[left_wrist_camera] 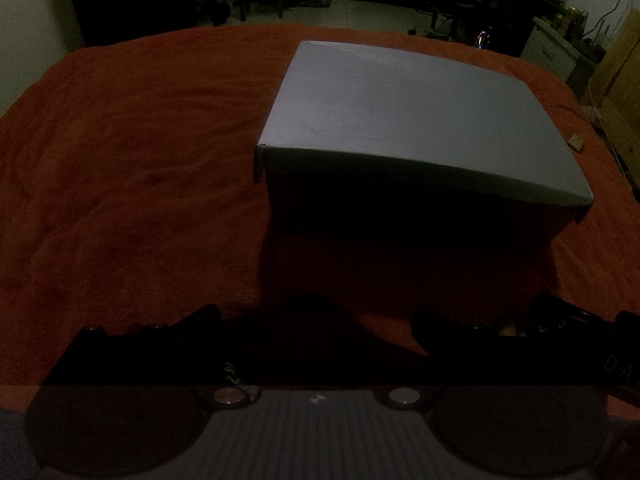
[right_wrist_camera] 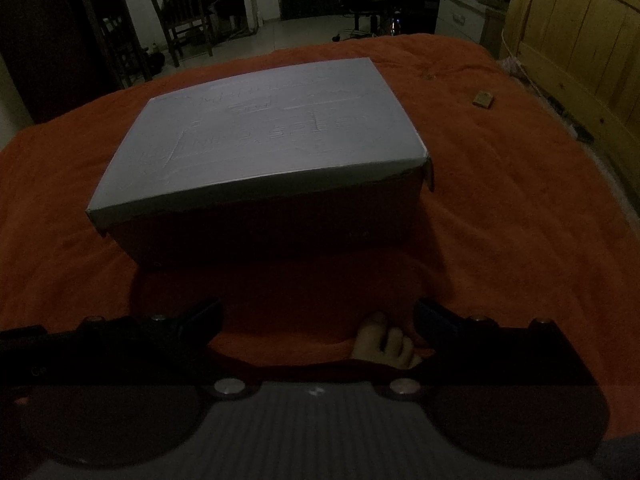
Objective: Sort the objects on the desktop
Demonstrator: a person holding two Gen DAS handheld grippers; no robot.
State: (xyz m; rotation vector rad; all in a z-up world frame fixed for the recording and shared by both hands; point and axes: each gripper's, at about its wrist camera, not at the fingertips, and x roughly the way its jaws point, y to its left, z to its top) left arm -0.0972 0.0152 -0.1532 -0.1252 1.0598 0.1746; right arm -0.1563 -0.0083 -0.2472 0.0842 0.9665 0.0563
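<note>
Your left gripper point(left_wrist_camera: 316, 320) and right gripper point(right_wrist_camera: 316, 314): jaws spread wide, holding nothing. Closed grey-lidded box point(right_wrist_camera: 264, 140) mid-frame on orange blanket point(right_wrist_camera: 500, 220); small, possibly cardboard, packet point(right_wrist_camera: 483, 99) upper right.

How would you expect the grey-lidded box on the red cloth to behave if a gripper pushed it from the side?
The box is broad and low, so it would probably slide, not tip. The soft, wrinkled red cloth may bunch and drag under it. The lid overhangs and looks loosely seated, so a high push might shift it alone.
</note>
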